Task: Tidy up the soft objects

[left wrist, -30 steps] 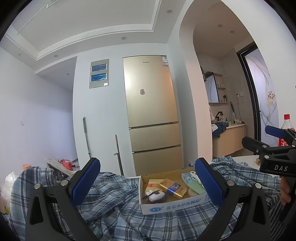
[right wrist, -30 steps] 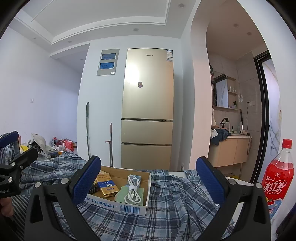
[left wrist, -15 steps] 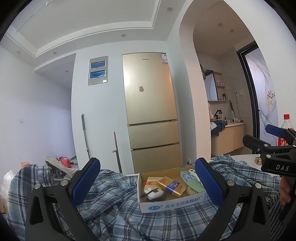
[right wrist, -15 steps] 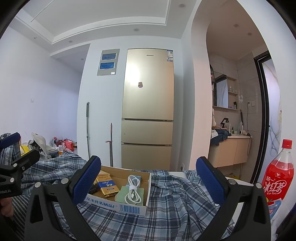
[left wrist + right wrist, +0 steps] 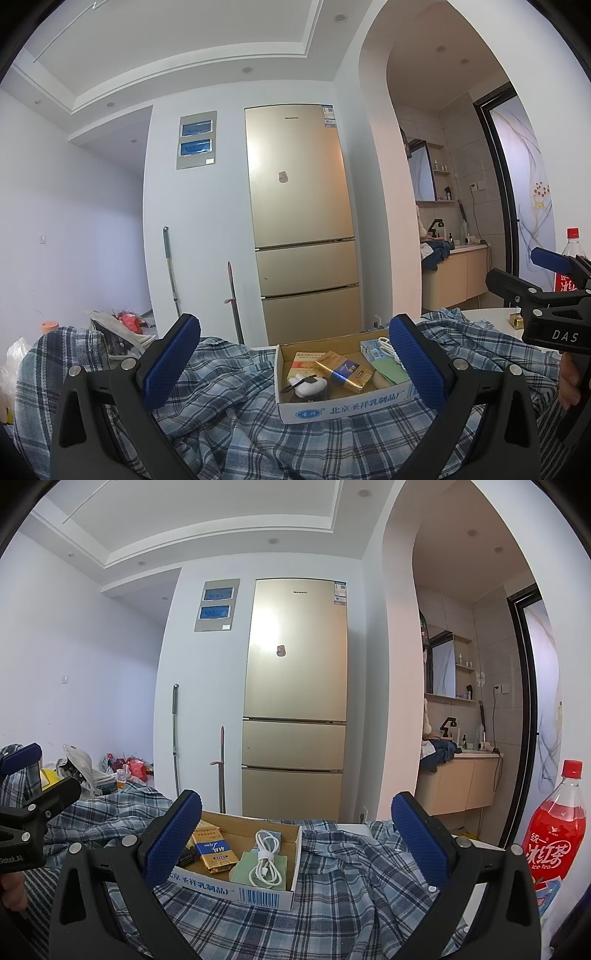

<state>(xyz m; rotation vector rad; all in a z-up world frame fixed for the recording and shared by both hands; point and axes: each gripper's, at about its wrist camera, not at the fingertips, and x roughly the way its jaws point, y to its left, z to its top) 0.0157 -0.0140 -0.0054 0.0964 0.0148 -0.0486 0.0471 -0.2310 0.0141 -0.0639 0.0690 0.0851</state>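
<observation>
A blue-and-white plaid shirt (image 5: 229, 417) lies rumpled and spread across the bottom of both frames, bunched in folds at lower left.

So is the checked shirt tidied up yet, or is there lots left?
Nothing looks done yet. The blue plaid shirt lies rumpled and unfolded, with the open cardboard box of small items sitting on it. Nothing is in hand: the left gripper and right gripper are both open above the cloth. Folding is all left.

Blue-and-white plaid shirt (image 5: 229, 413); gold fridge (image 5: 303, 221) — red bottle (image 5: 554, 830); blue-padded jaws.
</observation>
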